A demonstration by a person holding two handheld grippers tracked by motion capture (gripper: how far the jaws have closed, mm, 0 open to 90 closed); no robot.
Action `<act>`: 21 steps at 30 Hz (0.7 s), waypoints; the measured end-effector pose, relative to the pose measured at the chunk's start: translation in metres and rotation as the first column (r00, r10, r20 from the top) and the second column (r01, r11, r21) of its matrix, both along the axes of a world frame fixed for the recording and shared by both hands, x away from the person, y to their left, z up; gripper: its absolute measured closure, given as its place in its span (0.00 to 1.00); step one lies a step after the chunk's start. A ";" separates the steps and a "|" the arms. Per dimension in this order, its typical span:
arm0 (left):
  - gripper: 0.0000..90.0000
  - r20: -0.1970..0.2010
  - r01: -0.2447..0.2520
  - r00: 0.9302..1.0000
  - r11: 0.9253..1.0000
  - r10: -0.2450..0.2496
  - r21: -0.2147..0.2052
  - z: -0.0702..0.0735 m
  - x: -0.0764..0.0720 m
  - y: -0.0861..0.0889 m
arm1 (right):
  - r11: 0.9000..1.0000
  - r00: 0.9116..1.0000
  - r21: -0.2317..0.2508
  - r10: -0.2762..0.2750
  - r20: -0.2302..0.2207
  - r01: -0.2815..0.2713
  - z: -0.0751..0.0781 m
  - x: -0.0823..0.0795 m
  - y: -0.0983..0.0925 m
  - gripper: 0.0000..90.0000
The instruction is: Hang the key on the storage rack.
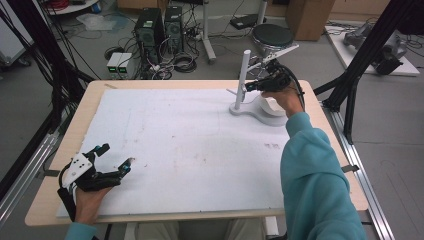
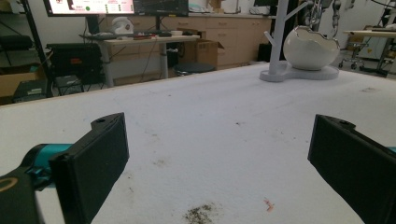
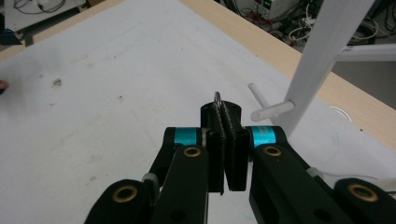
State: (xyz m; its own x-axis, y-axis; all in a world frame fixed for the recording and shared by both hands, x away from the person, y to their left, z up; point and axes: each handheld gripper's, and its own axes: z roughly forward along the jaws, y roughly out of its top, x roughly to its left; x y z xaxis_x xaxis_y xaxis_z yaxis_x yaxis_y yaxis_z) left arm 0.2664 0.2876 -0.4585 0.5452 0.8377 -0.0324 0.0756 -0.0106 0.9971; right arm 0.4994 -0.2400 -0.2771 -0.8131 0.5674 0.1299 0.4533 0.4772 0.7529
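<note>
Two hand-held grippers: left (image 1: 116,159) wide open near mat edge, right (image 3: 226,109) clamped on small ring (image 3: 217,97).

The small metal ring (image 3: 217,97) pinched in the right gripper (image 3: 225,122) is mostly hidden between the pressed-together jaws; just its top arc pokes out at 12 o'clock. The white stand (image 3: 322,56) is cut off by the top edge. The white bowl (image 1: 272,105) sits partly hidden behind the person's hand (image 1: 287,97).

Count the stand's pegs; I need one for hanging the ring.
3: two short ones low on the pole by the right gripper, one long one higher up. More may be hidden.
</note>
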 end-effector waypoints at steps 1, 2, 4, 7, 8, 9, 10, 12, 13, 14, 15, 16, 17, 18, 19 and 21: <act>0.06 0.000 0.000 1.000 1.000 0.000 0.001 0.000 0.000 0.000 | 1.000 1.000 -0.003 -0.005 -0.001 0.005 -0.001 0.001 0.000 0.99; 0.06 0.000 -0.001 1.000 1.000 0.001 0.001 0.000 0.000 0.000 | 1.000 1.000 -0.004 -0.004 -0.010 0.004 -0.001 0.001 0.000 0.99; 0.06 0.001 -0.001 1.000 1.000 0.001 0.001 0.000 0.000 0.000 | 1.000 1.000 -0.006 -0.006 -0.006 0.006 -0.003 0.003 -0.001 0.99; 0.06 0.001 -0.001 1.000 1.000 0.001 0.001 0.000 0.000 0.000 | 1.000 1.000 -0.003 -0.011 -0.006 0.011 -0.004 0.005 -0.002 0.99; 0.06 0.000 0.000 1.000 1.000 0.000 0.000 0.000 0.000 0.000 | 1.000 1.000 -0.002 -0.008 -0.006 0.008 -0.005 0.006 -0.002 0.99; 0.06 0.001 -0.001 1.000 1.000 0.001 0.001 0.000 0.000 0.000 | 1.000 1.000 0.000 -0.008 -0.004 0.008 -0.006 0.007 -0.002 0.99; 0.06 0.001 -0.001 1.000 1.000 0.001 0.001 0.000 0.000 0.000 | 1.000 1.000 -0.003 -0.018 -0.014 0.018 -0.007 0.008 -0.003 0.99; 0.06 0.001 -0.001 1.000 1.000 0.001 0.000 0.000 0.000 0.000 | 1.000 1.000 -0.003 -0.017 -0.012 0.017 -0.009 0.010 -0.003 0.99; 0.06 0.001 0.000 1.000 1.000 0.000 0.001 0.000 0.000 0.000 | 1.000 1.000 -0.003 -0.017 -0.012 0.017 -0.009 0.010 -0.003 0.99; 0.06 0.001 0.000 1.000 1.000 0.000 0.000 0.000 0.000 0.000 | 1.000 1.000 -0.003 -0.020 -0.010 0.020 -0.009 0.011 -0.003 0.99; 0.06 0.001 -0.001 1.000 1.000 0.001 0.000 0.000 0.000 0.000 | 1.000 1.000 -0.004 -0.021 -0.013 0.021 -0.010 0.011 -0.004 0.99; 0.06 0.001 -0.001 1.000 1.000 0.001 0.001 0.000 0.000 0.000 | 1.000 1.000 -0.001 -0.021 -0.012 0.021 -0.010 0.012 -0.004 0.99; 0.06 0.001 0.000 1.000 1.000 0.000 0.001 0.000 0.000 0.000 | 1.000 0.999 -0.002 -0.029 -0.019 0.029 -0.010 0.012 -0.004 0.99; 0.06 0.001 0.000 1.000 1.000 0.000 0.001 0.000 0.000 0.000 | 1.000 1.000 -0.004 -0.023 -0.011 0.023 -0.011 0.013 -0.004 0.99; 0.06 0.002 0.000 1.000 1.000 0.000 0.002 0.000 0.000 0.000 | 1.000 1.000 0.001 -0.026 -0.009 0.026 -0.011 0.013 -0.004 0.99; 0.06 0.002 -0.001 1.000 1.000 0.001 0.002 0.000 0.000 0.000 | 1.000 0.999 0.003 -0.030 -0.019 0.030 -0.012 0.014 -0.005 0.99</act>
State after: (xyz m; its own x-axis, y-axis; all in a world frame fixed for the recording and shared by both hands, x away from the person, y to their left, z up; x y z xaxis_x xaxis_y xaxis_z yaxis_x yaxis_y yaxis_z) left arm 0.2664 0.2876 -0.4585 0.5448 0.8381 -0.0292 0.0736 -0.0131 0.9972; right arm 0.5136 -0.2452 -0.2891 -0.7929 0.5914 0.1467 0.4815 0.4607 0.7456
